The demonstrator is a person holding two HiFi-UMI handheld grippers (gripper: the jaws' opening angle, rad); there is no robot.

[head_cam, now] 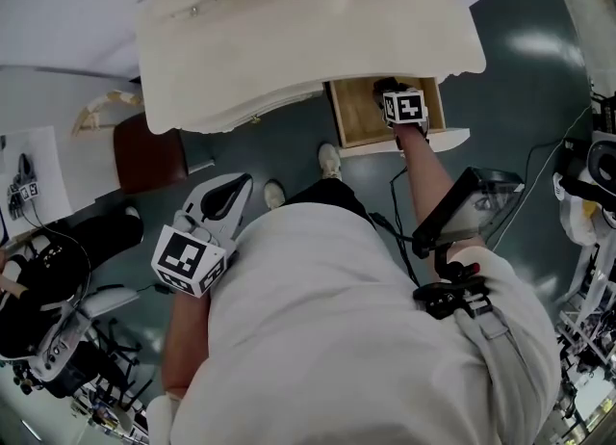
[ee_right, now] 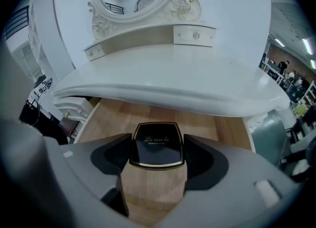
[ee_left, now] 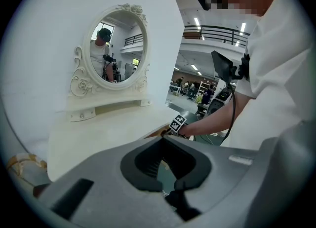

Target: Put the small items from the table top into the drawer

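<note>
A black powder compact (ee_right: 156, 144) with gold lettering sits between the jaws of my right gripper (ee_right: 157, 149), which is shut on its two sides. It hangs over the wooden floor of the open drawer (ee_right: 212, 126), just under the white dressing table top (ee_right: 163, 71). In the head view the right gripper (head_cam: 389, 88) reaches into the drawer (head_cam: 354, 117) at the table's right front. My left gripper (head_cam: 237, 189) is held low by the person's left side, away from the table (head_cam: 289, 29), shut with nothing in it (ee_left: 166, 171). No other small items show on the table top.
An oval mirror (ee_left: 117, 49) stands at the back of the table. A brown stool (head_cam: 146, 156) sits under the table's left end. Dark equipment and cables (head_cam: 48, 279) crowd the floor at left, and more gear (head_cam: 592, 183) stands at right.
</note>
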